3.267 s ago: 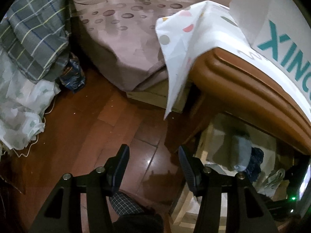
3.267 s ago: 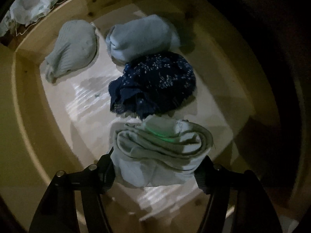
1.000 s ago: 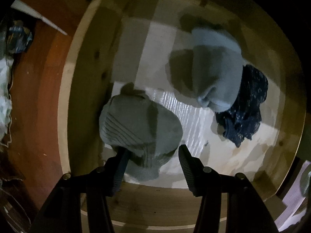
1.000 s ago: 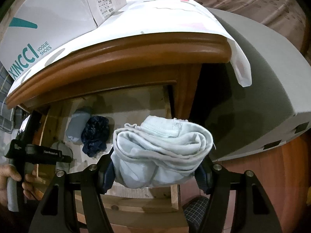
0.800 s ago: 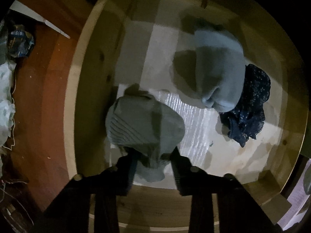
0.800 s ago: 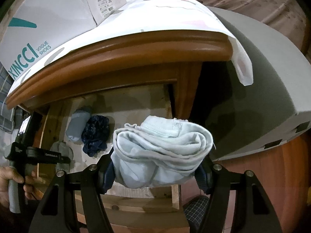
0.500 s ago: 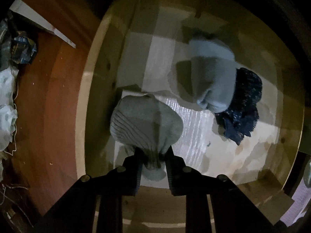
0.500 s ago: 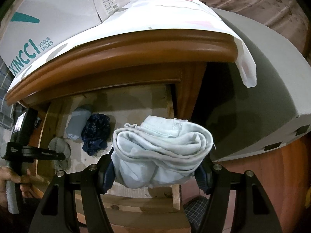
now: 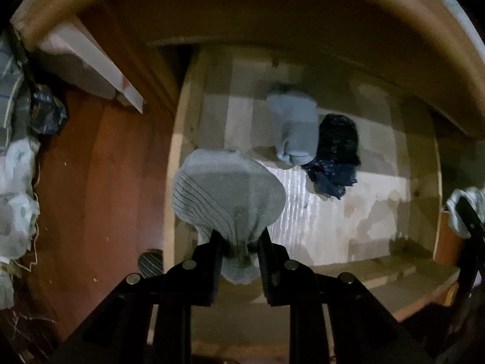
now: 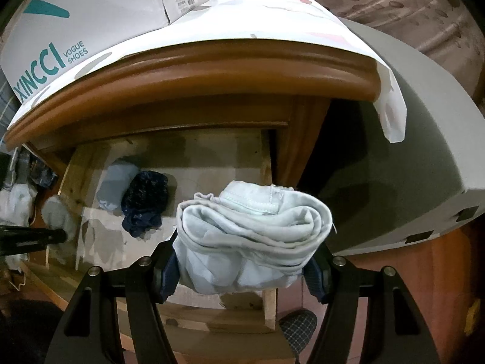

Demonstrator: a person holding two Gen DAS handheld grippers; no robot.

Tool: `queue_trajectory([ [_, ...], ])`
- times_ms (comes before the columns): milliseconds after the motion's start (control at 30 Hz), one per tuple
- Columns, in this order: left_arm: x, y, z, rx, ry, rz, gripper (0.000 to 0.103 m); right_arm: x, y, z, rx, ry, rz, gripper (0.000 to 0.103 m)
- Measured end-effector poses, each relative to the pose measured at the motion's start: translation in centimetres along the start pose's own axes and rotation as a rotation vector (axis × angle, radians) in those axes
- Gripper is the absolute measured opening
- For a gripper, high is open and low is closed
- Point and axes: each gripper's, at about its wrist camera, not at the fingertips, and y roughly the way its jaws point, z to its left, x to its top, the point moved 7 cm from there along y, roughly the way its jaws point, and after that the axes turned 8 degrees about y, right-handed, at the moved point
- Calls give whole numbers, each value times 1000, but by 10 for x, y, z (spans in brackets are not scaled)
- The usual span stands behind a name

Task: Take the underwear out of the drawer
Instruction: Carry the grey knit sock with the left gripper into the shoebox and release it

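Left wrist view: the left gripper (image 9: 238, 251) clenches ribbed grey underwear (image 9: 227, 194), lifted above the open drawer (image 9: 333, 227). Right wrist view: the right gripper (image 10: 242, 268) grasps rolled pale underwear (image 10: 254, 236) before the nightstand (image 10: 212, 79).

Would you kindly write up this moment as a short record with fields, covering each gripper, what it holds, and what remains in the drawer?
left gripper: shut on the ribbed grey rolled underwear, held above the drawer floor
right gripper: shut on the pale blue-white rolled underwear, in front of the drawer
open pale wooden drawer: holds two pieces
light blue rolled underwear: lying on the drawer floor
dark navy speckled underwear: lying against the light blue roll
white shoebox with teal lettering: on the cabinet top
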Motion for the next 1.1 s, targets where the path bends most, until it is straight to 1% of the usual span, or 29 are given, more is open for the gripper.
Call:
queue_trajectory([
  [100,-3,-23,5,7,24,-56,21,0,1,-1,-4,3,3,64],
  [233,-9,-51,2,27,68,-131,21,0,2,-1,-8,-2,8,64],
  [333,-12,-79,0,43,110,-197,21,1,4,-1,-14,-11,11,64],
  [400,-13,-93,-3,41,127,-228,21,0,5,0,-14,-15,12,64],
  [600,-10,-165,-6,44,178,-373,21,-1,6,0,-21,-27,11,64],
  [633,-7,-183,-4,46,182,-410,21,-1,6,-1,-21,-28,10,64],
  [767,5,-235,5,46,177,-515,21,-1,6,-1,-20,-24,13,64],
  [833,15,-260,12,63,171,-566,21,-1,6,-2,-22,-24,14,64],
  [933,35,-291,22,93,157,-616,21,-2,6,-2,-21,-27,14,64],
  [1000,49,-305,26,100,155,-635,22,-2,6,-2,-22,-28,14,64],
  [1067,68,-321,29,132,154,-669,22,-2,7,-2,-22,-28,17,64],
  [1100,74,-324,29,135,160,-674,22,-2,7,-2,-23,-28,18,64],
])
